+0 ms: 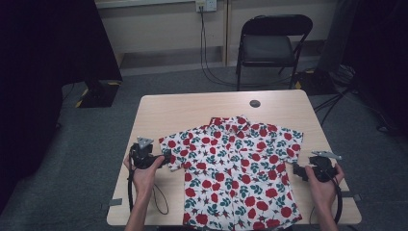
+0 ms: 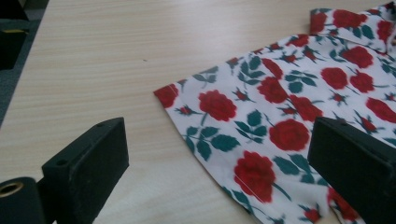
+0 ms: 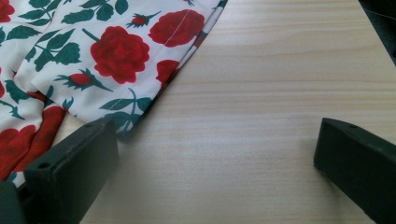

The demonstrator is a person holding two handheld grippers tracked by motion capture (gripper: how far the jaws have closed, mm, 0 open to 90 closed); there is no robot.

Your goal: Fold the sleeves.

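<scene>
While flanking shirt (image 1: pixel 235 168), both grippers agape

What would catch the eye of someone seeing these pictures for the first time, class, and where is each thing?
First comes the white short-sleeved shirt printed with red roses and green leaves, spread flat on the pale wooden table, its hem at the near edge. Next, the two black hand-held grippers: the left gripper at one sleeve and the right gripper beside the shirt's other side, both open. Behind the table stands a black folding chair.

Shirt (image 1: pixel 240 173) hem cut off by bottom edge; forearms cropped there too; wall socket (image 1: pixel 205 5) clipped at top.
</scene>
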